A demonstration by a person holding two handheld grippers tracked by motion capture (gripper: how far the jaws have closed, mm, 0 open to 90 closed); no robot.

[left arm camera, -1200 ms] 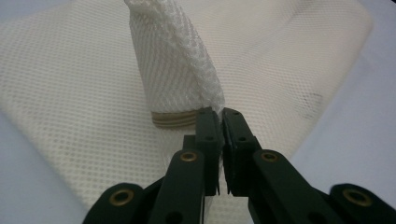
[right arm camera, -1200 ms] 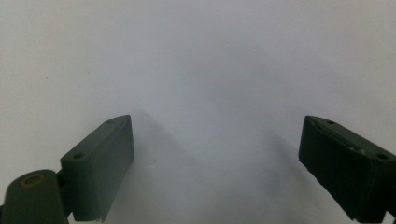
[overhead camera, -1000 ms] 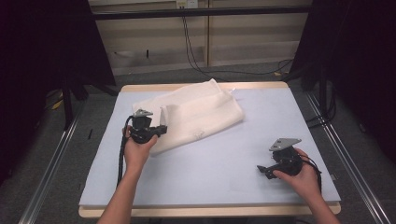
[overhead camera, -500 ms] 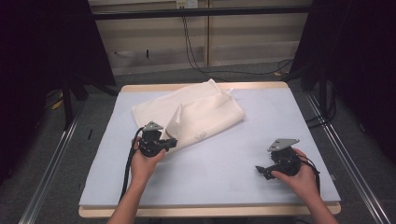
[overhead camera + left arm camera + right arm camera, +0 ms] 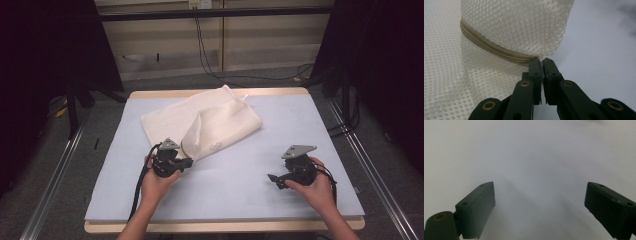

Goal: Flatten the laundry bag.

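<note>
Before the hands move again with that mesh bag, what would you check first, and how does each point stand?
1. Left gripper shut on the mesh bag at its zipper: ok.
2. How much mesh the pads hold: cannot tell.
3. Right gripper open, nothing between its jaws: ok.
4. Right gripper apart from the bag: ok.
5. Bag wholly on the table: ok.

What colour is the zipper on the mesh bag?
Beige, slightly darker than the cream mesh bag; zipper shows best in the left gripper view.

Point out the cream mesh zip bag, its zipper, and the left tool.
cream mesh zip bag (image 5: 220, 117), high view, flat top panel.
tan zipper (image 5: 491, 47), left gripper view, mid-run of teeth.
left tool (image 5: 542, 62), left gripper view, between tips.
</note>
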